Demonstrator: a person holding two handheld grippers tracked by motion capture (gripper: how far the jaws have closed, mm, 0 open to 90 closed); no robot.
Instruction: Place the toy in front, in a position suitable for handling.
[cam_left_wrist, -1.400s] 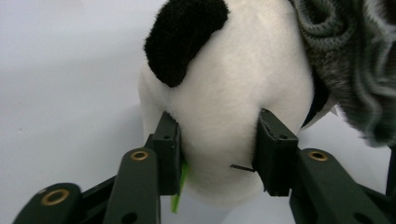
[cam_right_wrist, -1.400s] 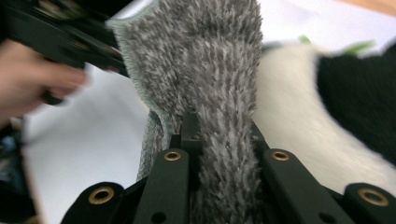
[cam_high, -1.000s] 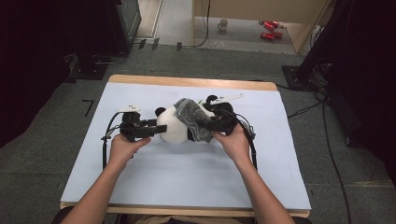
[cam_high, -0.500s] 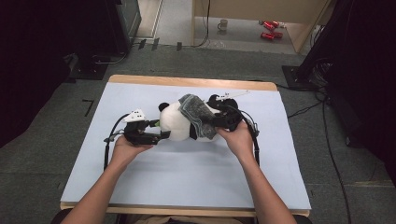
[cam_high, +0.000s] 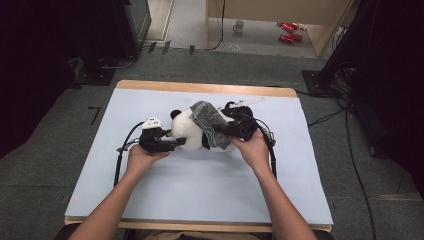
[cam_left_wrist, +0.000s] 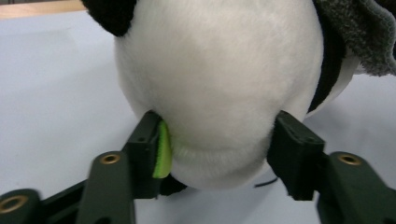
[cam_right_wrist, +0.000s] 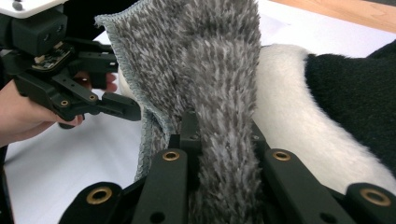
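At mid-table, the left gripper, lower and nearer than a second ago, has just been closing its jaws around the plush panda's white head; the right gripper stays clamped on the grey cloth draped over it

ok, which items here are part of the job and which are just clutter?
In use:
- panda plush, white end squeezed between the left tongs, whose jaws have just been closing
- grey fuzzy cloth, pinched in the right tongs and draped over the plush

Lying about:
- mug on the floor beyond the table
- red items beside it
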